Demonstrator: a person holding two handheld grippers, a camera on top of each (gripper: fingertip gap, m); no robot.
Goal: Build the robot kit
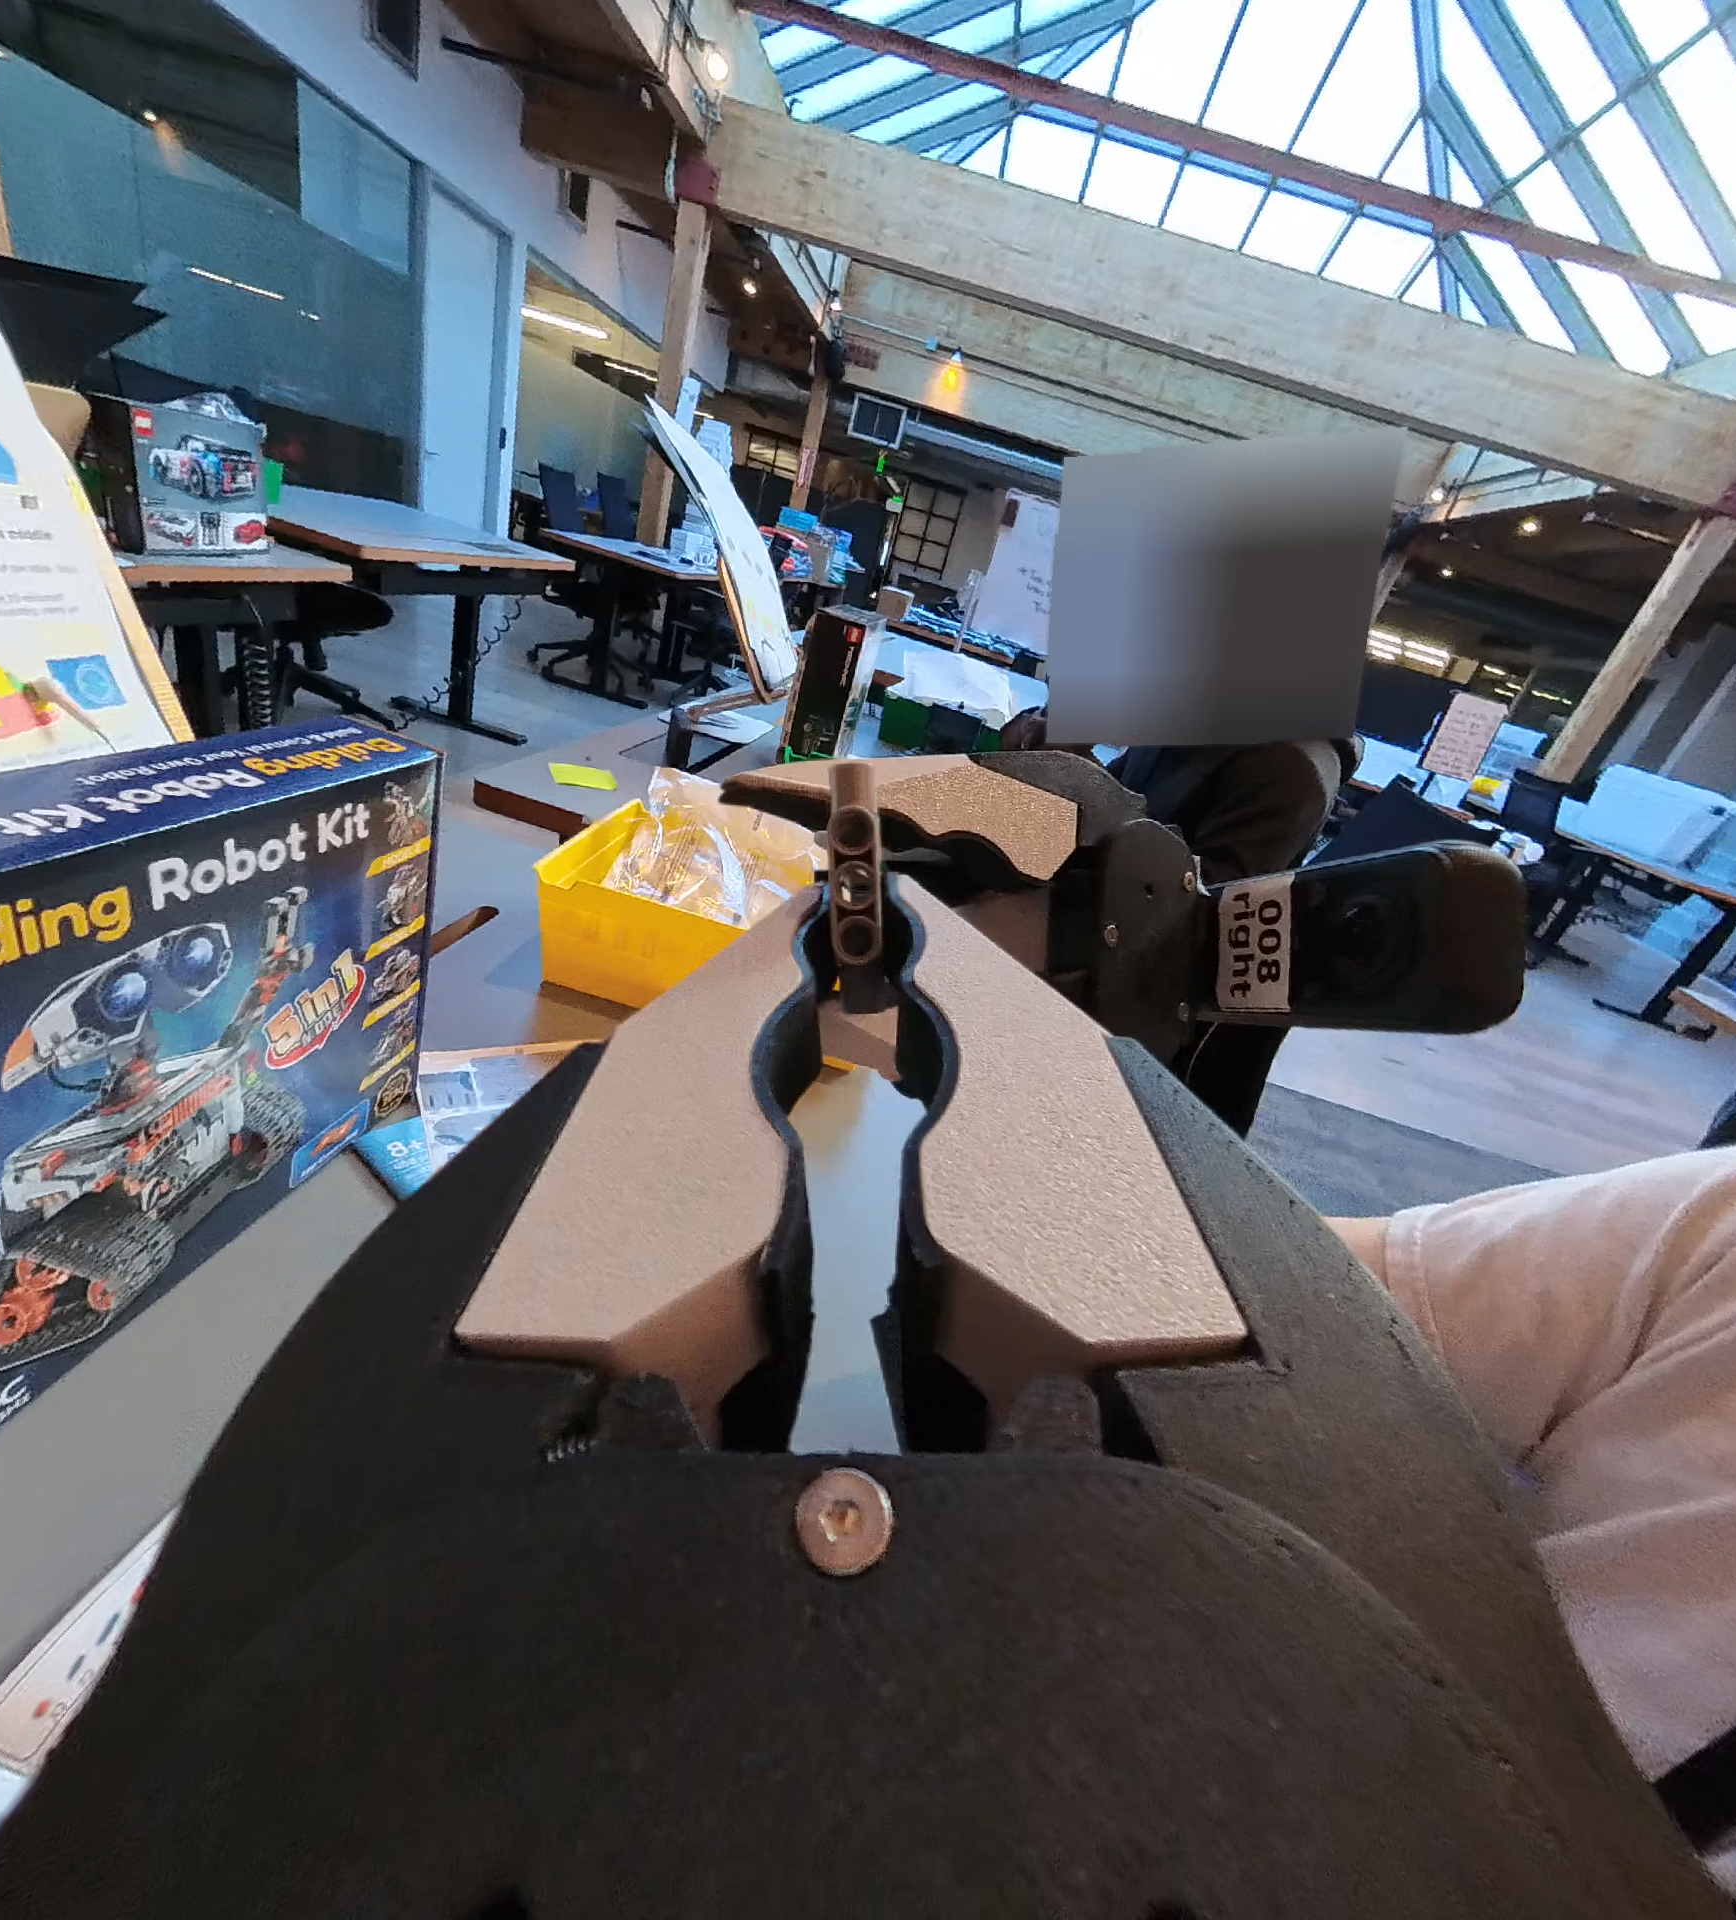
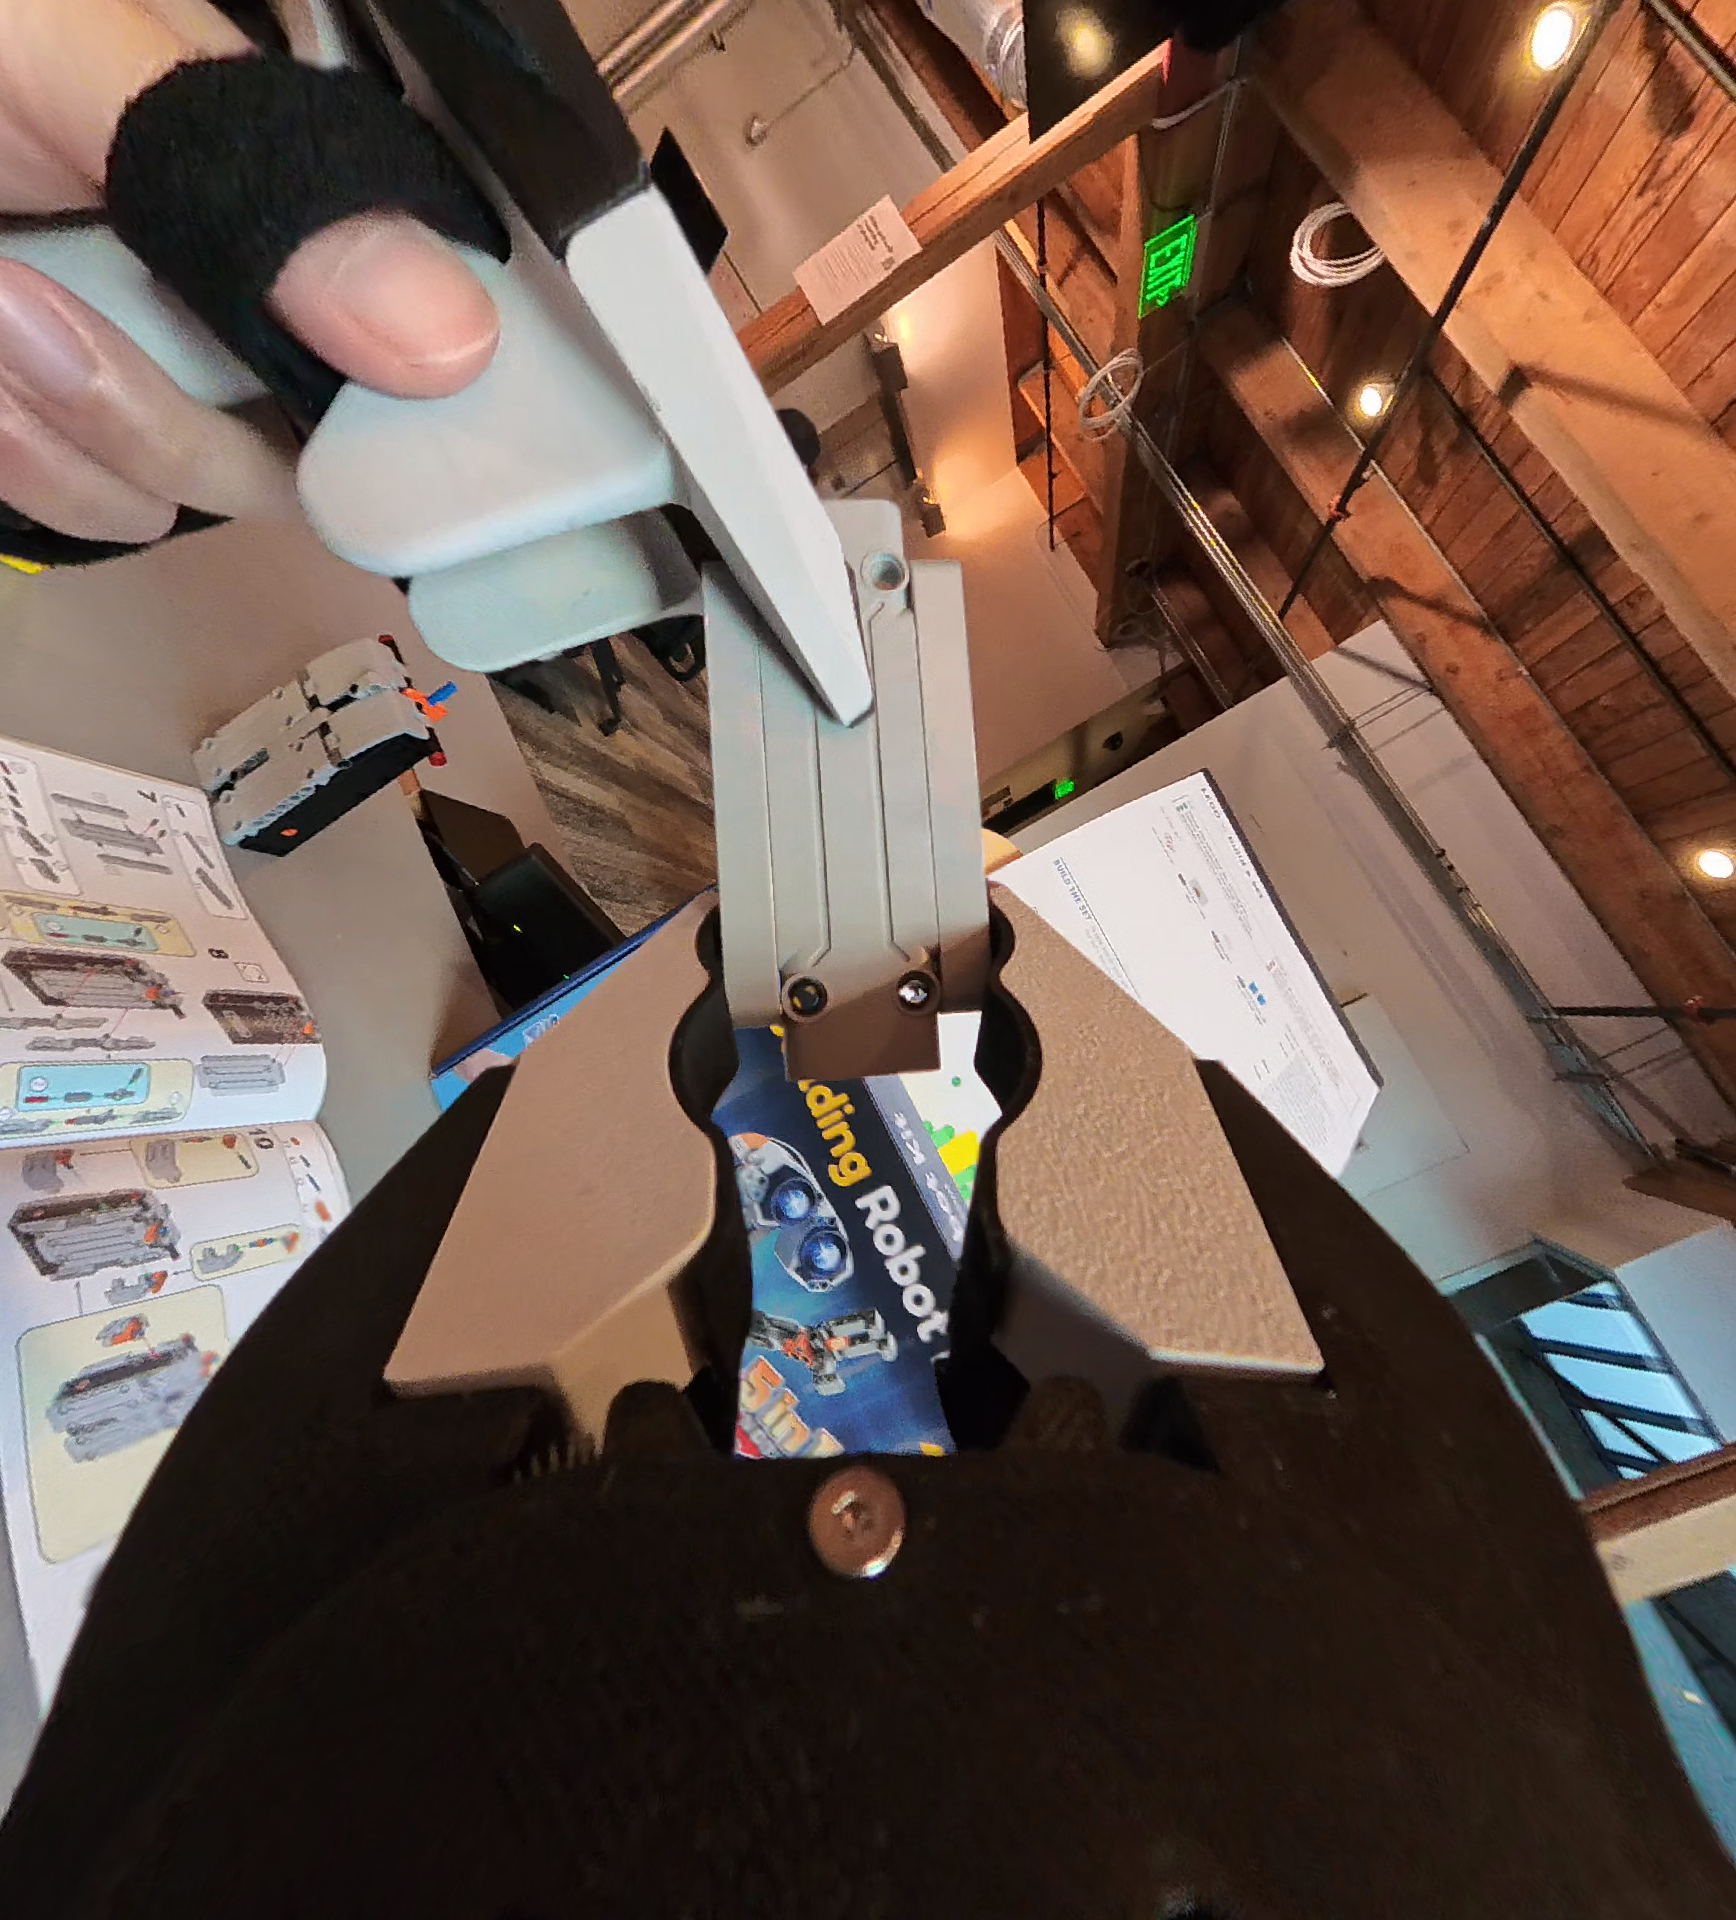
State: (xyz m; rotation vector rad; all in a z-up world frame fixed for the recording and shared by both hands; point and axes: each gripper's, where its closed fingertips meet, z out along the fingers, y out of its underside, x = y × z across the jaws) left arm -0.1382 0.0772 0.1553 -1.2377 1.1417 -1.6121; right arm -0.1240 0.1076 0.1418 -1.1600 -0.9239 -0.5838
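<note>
Both grippers hold the same grey building-kit panel in the air. In the left wrist view I see the panel [image 1: 853, 831] end-on, upright, with a row of round holes. My left gripper [image 1: 856, 920] is shut on its thin sides. The right gripper's upper finger [image 1: 947, 805] lies across the panel's top. In the right wrist view the panel [image 2: 791, 831] runs long and ribbed away from me. My right gripper [image 2: 848, 987] is shut across its width at the near end. One finger [image 2: 739, 499] of the left gripper lies over the panel's face. A hand [image 2: 220, 343] holds that gripper.
A blue robot kit box [image 1: 168, 987] stands at the left. A yellow bin [image 1: 615, 935] with plastic bags sits behind it on the grey table. An open instruction booklet [image 2: 116, 987], a partly built grey and black block [image 2: 324, 748] and a white printed sheet [image 2: 1207, 987] are nearby. The tips of both grippers are at nearly the same place.
</note>
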